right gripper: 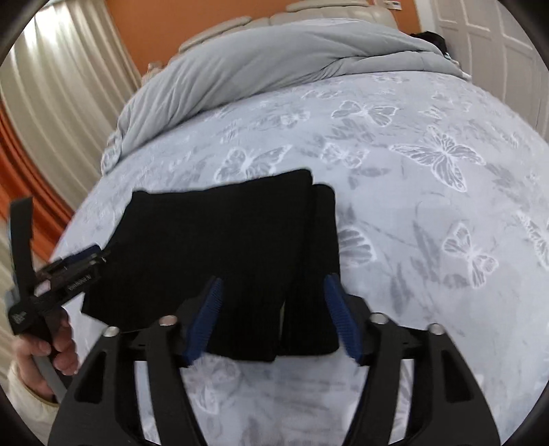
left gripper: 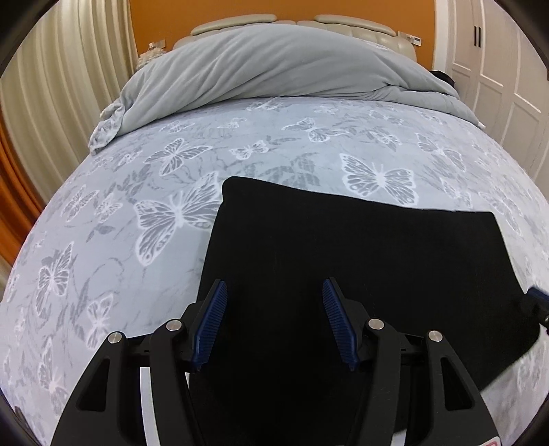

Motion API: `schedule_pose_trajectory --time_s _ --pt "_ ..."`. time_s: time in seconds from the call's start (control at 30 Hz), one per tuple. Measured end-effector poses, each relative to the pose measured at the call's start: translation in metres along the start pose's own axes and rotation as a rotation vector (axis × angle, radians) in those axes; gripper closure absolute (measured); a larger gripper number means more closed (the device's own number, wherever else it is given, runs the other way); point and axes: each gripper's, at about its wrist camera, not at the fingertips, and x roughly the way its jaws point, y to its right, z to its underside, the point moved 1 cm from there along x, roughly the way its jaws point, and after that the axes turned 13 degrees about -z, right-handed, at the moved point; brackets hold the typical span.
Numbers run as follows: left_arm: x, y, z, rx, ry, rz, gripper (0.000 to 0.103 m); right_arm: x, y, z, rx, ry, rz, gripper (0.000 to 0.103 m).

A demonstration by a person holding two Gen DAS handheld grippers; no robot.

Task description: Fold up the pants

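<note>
The black pants (left gripper: 343,260) lie folded into a flat rectangle on the butterfly-print bed sheet (left gripper: 137,212). My left gripper (left gripper: 274,291) is open and empty, hovering over the near part of the fold. In the right wrist view the pants (right gripper: 219,247) show layered edges on their right side. My right gripper (right gripper: 272,288) is open and empty over the near right end of the fold. The left gripper (right gripper: 85,262) shows at the fold's left edge, held by a hand. A blue tip of the right gripper (left gripper: 537,296) shows at the fold's right edge.
A bunched grey duvet (left gripper: 274,65) lies across the head of the bed against a padded headboard (left gripper: 291,20). Curtains (left gripper: 51,103) hang on the left. White wardrobe doors (left gripper: 497,68) stand on the right. A dark item (right gripper: 432,37) sits beyond the duvet.
</note>
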Motion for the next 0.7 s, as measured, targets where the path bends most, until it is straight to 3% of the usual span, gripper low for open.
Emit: schedule_pose_trajectory --time_s 0.13,0.27,0.43,0.47,0.53,0.57,0.63,0.7 --pt "-0.007 -0.002 0.013 0.003 -0.015 0.006 0.042 0.028 0.010 0.015 0.011 -0.057 0.021 0.033" --pt "-0.006 -0.005 0.024 -0.001 -0.018 -0.006 0.040 0.023 -0.005 0.014 -0.057 -0.011 0.028 0.066" --pt "-0.008 -0.004 0.025 -0.014 -0.026 -0.004 0.040 0.004 -0.022 -0.006 -0.138 0.070 0.044 0.069" --pt "-0.008 -0.004 0.025 -0.016 -0.026 0.000 0.040 0.013 -0.012 -0.003 -0.134 0.045 0.073 0.065" --pt "-0.009 -0.003 0.025 -0.014 -0.024 -0.002 0.036 0.038 0.017 0.011 -0.071 -0.032 0.080 0.041" --pt "-0.009 -0.003 0.025 -0.008 -0.024 -0.009 0.034 0.036 0.029 0.016 -0.013 0.006 0.051 0.024" --pt "-0.009 -0.003 0.026 0.000 -0.032 -0.024 0.033 0.030 0.040 0.011 0.090 -0.016 -0.002 0.022" --pt "-0.010 -0.008 0.028 -0.010 -0.039 -0.004 0.032 0.021 0.040 0.005 0.107 0.002 -0.018 0.021"
